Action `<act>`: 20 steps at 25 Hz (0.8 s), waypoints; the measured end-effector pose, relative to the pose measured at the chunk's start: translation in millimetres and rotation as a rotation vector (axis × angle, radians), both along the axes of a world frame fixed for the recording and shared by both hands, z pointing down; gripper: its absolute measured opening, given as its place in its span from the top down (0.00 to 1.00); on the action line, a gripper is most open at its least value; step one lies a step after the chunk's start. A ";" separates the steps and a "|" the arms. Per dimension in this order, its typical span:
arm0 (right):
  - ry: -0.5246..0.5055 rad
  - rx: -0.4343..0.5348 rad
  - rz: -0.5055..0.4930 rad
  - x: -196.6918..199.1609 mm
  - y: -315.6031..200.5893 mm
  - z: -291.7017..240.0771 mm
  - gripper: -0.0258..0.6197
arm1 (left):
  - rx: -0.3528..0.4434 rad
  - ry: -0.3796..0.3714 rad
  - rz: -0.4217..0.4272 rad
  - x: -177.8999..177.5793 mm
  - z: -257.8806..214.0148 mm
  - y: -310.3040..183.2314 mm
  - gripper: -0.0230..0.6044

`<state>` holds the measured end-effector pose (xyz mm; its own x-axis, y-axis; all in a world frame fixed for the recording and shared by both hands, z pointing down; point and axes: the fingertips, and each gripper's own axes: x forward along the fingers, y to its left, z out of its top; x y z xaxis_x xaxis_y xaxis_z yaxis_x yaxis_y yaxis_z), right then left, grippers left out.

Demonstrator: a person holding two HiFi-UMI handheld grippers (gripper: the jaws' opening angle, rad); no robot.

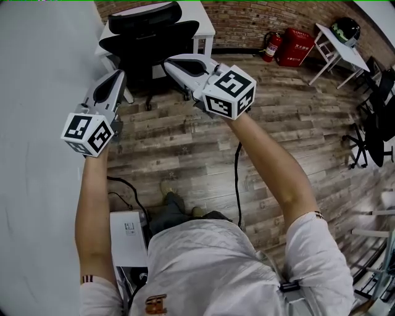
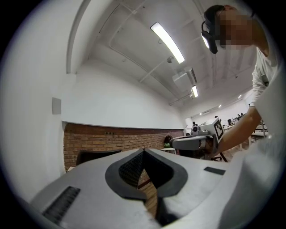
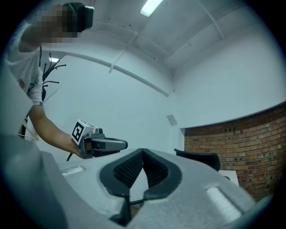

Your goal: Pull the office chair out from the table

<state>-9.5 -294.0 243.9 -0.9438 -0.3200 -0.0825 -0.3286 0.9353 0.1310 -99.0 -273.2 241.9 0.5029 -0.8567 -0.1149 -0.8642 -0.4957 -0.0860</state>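
Left gripper (image 1: pixel 117 75) closed, empty | right gripper (image 1: pixel 168 63) closed, empty | office chair (image 1: pixel 148 38) at table (image 1: pixel 206 26) | red box (image 1: pixel 295 46) print unreadable

The right gripper (image 3: pixel 143 152) is seen with jaws pressed together, nothing caught between them. The left gripper (image 3: pixel 119 144) is held level at left; the chair (image 3: pixel 201 159) is glimpsed before a brick wall (image 3: pixel 243 134).

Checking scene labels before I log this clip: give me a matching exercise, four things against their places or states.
Things: 1 office chair; 2 fire extinguisher; 3 helmet; 4 left gripper.
States: A jaws shut, empty; B on the white side table; C by the brick wall; D at the white desk.
Pairs: 1-D; 2-C; 3-B; 4-A.
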 end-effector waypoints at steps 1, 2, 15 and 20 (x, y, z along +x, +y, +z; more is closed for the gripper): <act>0.003 0.000 0.002 -3.2 -8.5 1.9 0.96 | 0.000 -0.001 -0.002 -5.1 2.3 -7.6 0.96; 0.006 -0.001 0.004 -7.2 -17.6 4.3 0.96 | 0.000 -0.003 -0.004 -10.9 5.1 -16.1 0.96; 0.094 0.039 0.082 -86.1 -177.0 23.8 0.96 | -0.003 -0.080 0.016 -123.0 27.6 -177.1 0.96; 0.163 0.059 0.128 -112.0 -225.7 41.2 0.96 | -0.020 -0.173 0.050 -160.0 40.8 -227.1 0.96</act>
<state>-121.5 -519.7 285.0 -0.8983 -0.4369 0.0458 -0.4138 0.8765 0.2459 -259.0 -500.3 282.7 0.5558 -0.8313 -0.0060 -0.8116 -0.5411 -0.2205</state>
